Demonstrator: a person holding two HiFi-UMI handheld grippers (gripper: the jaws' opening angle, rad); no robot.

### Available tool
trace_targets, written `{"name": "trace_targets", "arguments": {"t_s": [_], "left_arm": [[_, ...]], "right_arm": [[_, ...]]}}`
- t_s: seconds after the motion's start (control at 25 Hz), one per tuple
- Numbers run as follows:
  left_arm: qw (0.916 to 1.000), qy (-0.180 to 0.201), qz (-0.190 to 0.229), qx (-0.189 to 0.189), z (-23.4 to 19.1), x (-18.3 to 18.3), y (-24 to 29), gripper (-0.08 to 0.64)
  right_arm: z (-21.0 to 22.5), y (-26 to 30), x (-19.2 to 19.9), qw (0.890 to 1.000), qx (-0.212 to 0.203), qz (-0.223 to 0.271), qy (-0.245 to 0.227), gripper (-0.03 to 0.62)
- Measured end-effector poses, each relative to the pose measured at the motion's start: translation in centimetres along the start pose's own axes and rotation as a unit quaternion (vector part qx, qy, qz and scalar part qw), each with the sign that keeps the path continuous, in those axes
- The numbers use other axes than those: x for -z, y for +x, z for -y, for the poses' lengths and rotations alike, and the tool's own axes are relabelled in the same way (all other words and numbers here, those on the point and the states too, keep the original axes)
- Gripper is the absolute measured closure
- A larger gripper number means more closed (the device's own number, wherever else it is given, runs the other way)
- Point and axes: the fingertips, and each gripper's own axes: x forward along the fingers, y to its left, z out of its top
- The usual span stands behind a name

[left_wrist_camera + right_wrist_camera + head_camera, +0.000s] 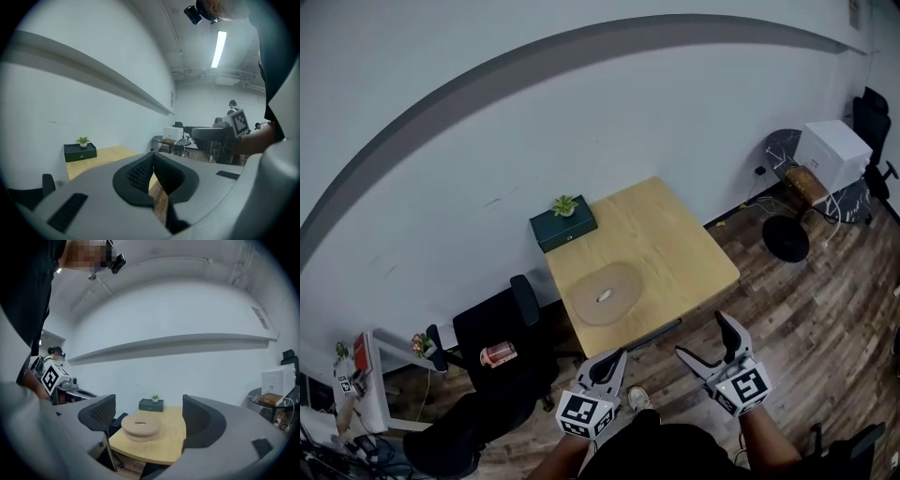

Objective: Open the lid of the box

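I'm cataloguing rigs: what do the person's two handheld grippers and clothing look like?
The left gripper and right gripper have light grey moulded bodies with black ribbed pads. Each carries a white cube printed with black square markers. The person wears a black top.

Left tongs (152,161) closed and empty, facing the wall corner.
Dark ribbed pads (137,174) meet at their tips, with only a thin sliver of wood showing lower down. Beyond, to the left, a dark green box (80,153) sits at the wall edge of the light wooden counter (107,156), lid down, with a small potted plant (83,140) on top. The right tongs (206,134) are held out at far right, marker cube (240,123) facing the camera, well apart from the box.
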Motion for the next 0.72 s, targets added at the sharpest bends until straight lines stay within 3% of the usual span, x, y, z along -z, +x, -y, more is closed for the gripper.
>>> {"name": "trace_targets", "arguments": {"t_s": [0.12, 0.32, 0.52, 0.72], "left_arm": [[0.9999, -0.003, 0.005, -0.013, -2.9, -0.5, 1.3, 0.541], [0.9992, -0.003, 0.017, -0.035, -7.2, -1.7, 3.1, 0.541], [0.9957, -0.020, 0.037, -0.082, -12.3, -2.9, 2.9, 0.541], [0.9936, -0.012, 0.041, -0.104, -15.1, -3.9, 2.7, 0.541]], "right_arm": [[0.7, 3.2, 0.3, 0.999, -0.005, -0.035, -0.002, 0.146], [1.0, 8.3, 0.1, 0.998, -0.036, -0.053, -0.016, 0.144], [0.2, 12.6, -0.1, 0.995, -0.088, -0.023, -0.040, 0.136], [-0.2, 16.2, -0.2, 0.989, -0.133, -0.048, -0.044, 0.100]]}}
